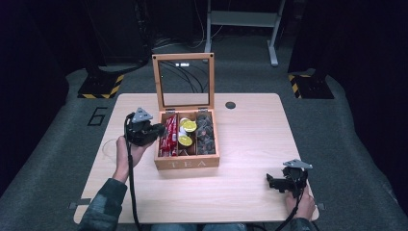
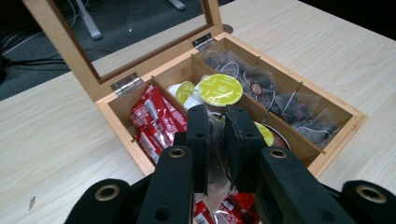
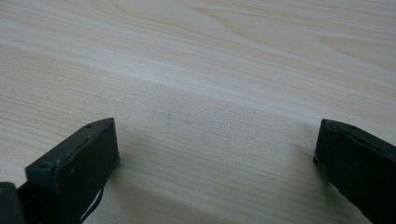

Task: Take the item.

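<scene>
A wooden tea box stands mid-table with its glass lid upright. Red packets fill its left compartment, yellow-lidded capsules the middle one, and dark tea bags in clear sachets the right one. My left gripper hovers over the box's near left part, at the box's left side in the high view. Its jaws are shut on a crinkled clear sachet; what is inside is hard to tell. My right gripper rests open on bare wood near the front right corner.
A faint clear cup sits at the table's left edge, beside my left forearm. A dark round grommet lies behind the box on the right. Bare tabletop stretches between the box and my right gripper. Cables and desk legs stand on the floor beyond.
</scene>
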A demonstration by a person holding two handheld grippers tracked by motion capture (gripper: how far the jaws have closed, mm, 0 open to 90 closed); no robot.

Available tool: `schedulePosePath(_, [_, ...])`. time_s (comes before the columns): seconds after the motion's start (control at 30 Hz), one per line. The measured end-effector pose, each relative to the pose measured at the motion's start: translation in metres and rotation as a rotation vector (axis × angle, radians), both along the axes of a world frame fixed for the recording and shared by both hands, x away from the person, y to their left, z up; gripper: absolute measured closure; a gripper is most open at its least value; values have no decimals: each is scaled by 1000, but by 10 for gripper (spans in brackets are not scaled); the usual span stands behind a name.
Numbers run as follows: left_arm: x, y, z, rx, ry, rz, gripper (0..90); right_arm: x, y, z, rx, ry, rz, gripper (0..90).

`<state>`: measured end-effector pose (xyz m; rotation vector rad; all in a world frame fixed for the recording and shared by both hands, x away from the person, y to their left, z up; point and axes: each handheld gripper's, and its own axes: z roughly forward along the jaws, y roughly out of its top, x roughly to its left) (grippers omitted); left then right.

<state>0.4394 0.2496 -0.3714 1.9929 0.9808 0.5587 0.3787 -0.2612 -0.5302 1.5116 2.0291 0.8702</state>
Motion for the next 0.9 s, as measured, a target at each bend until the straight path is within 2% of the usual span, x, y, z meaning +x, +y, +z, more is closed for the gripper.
schedulePosePath(0.33, [-3, 18, 2, -8, -3, 31, 801, 0, 0, 0, 1, -1, 1, 0])
schedulePosePath(0.9, [-18, 71, 6, -17, -12, 145, 800, 0, 0, 0, 1, -2, 0, 0])
